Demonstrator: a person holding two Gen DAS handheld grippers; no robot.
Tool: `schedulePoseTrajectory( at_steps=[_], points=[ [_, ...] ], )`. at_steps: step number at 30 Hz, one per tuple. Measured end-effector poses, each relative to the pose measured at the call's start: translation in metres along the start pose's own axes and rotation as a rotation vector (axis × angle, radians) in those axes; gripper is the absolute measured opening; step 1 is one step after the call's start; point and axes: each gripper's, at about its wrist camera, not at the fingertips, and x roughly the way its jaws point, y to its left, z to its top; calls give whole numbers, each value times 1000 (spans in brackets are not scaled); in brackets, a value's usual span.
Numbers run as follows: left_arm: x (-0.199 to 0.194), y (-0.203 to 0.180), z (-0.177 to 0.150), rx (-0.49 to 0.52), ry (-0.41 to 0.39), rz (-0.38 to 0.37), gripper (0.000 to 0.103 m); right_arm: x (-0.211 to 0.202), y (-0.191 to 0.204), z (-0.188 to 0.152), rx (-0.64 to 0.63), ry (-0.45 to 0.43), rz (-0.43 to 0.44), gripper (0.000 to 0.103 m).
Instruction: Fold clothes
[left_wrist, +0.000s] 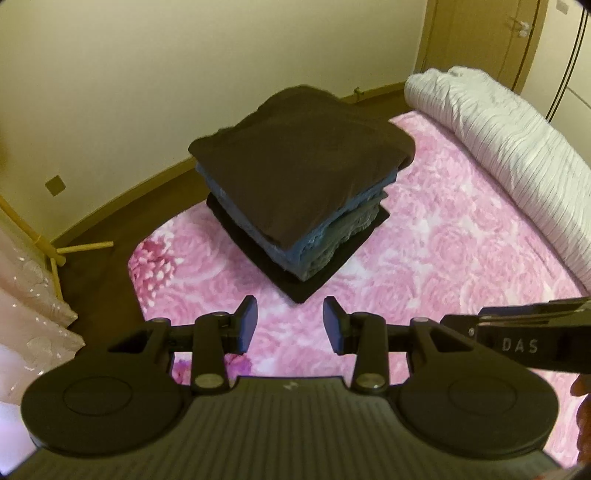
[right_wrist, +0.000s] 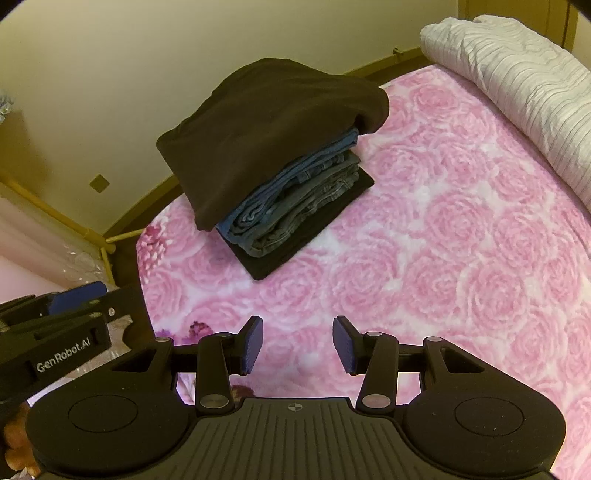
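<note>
A stack of folded clothes (left_wrist: 295, 184) sits on the pink rose-patterned bed (left_wrist: 443, 240), ahead of both grippers and apart from them. The left gripper (left_wrist: 290, 326) and right gripper (right_wrist: 298, 343) hover side by side, jaws partly apart with nothing between them. A rolled white quilt (left_wrist: 517, 155) lies beyond, to the right.

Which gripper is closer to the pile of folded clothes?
Hard to tell: left gripper and right gripper both hover open just short of the pile of folded clothes, side by side.
</note>
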Motion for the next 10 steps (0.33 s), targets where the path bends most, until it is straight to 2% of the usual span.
schedulePoseTrajectory(
  at_steps=[5,10],
  points=[
    [-4,-1,5,-13,-33,-4,35,-4,1,0,-2,-11,3,46],
    [-6,-3,7,13,-30,36,35,-12,4,0,-4,-49,20,46]
  ],
)
